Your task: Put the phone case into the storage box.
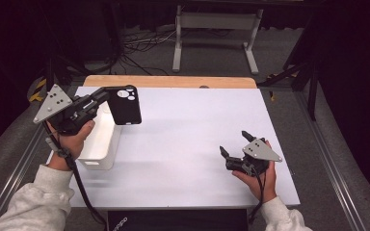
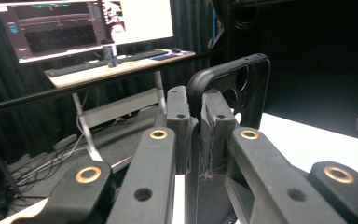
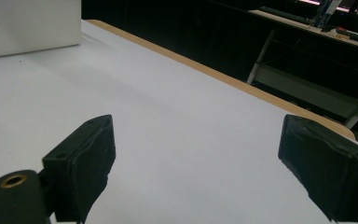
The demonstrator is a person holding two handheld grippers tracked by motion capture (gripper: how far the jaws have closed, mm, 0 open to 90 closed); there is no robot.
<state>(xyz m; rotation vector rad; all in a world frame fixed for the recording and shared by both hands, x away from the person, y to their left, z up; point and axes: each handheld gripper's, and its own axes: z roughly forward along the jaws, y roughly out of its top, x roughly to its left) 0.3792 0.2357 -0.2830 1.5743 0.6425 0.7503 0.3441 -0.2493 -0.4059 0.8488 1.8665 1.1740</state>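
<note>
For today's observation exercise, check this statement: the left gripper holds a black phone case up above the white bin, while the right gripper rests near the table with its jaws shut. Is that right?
Not quite. The right gripper has its jaws wide open with nothing between them, as the right gripper view shows. The rest stands: the left gripper is shut on the black phone case, held above the white bin.

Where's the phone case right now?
The black phone case is clamped by its edge in the left gripper, held in the air at the table's left in the high view, above the white bin.
</note>
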